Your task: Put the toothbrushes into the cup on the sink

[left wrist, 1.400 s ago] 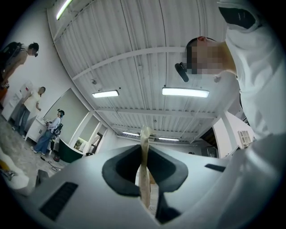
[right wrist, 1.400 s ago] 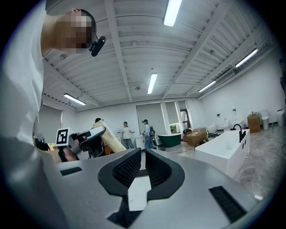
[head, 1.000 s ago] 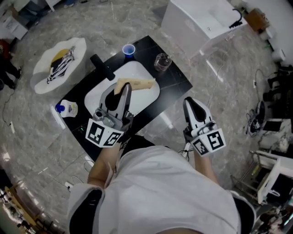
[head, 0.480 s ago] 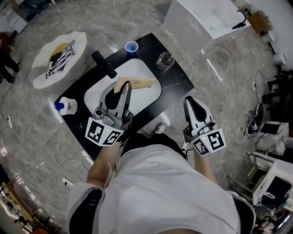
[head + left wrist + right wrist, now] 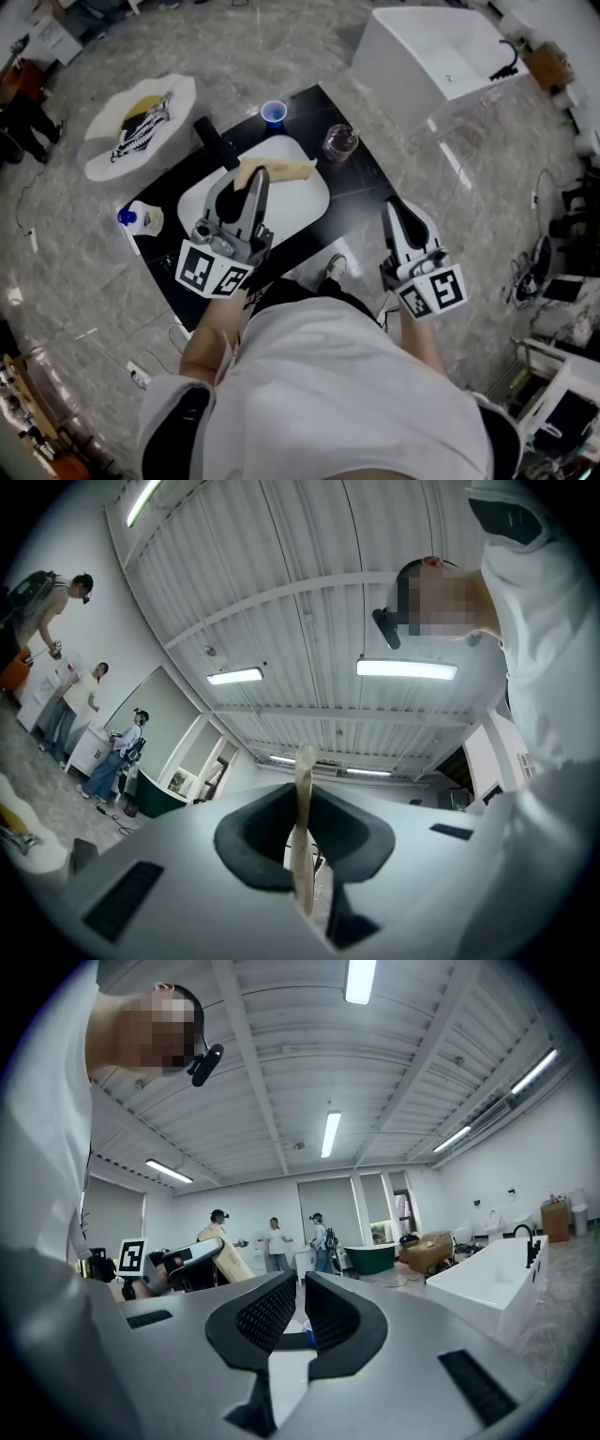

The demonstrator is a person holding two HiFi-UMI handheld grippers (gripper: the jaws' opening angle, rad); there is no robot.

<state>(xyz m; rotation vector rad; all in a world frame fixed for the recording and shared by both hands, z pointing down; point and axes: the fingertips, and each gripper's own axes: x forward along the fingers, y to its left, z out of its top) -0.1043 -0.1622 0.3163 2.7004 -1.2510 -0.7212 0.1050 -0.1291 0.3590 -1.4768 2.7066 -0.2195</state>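
Note:
My left gripper [image 5: 255,178] hangs over the white basin [image 5: 300,204], shut on a flat tan toothbrush pack [image 5: 278,171] that sticks out to the right past its tips. In the left gripper view the pack [image 5: 302,827] shows edge-on as a thin tan strip pinched between the dark pads. A blue cup [image 5: 273,112] stands at the far edge of the black counter [image 5: 361,183], and a clear glass cup [image 5: 339,142] stands to its right. Off the counter's right side, my right gripper [image 5: 398,208] is shut with nothing in it [image 5: 300,1312].
A black faucet [image 5: 216,141] rises at the basin's far left. A white bottle with a blue cap [image 5: 141,219] lies on the counter's left end. A round white stand [image 5: 108,159] holding a striped cloth is further left, and a white bathtub [image 5: 436,56] at the upper right.
The view has shifted slightly, so the counter sits a little lower and further right in the picture. Both grippers keep their places, and the left one still holds the pack.

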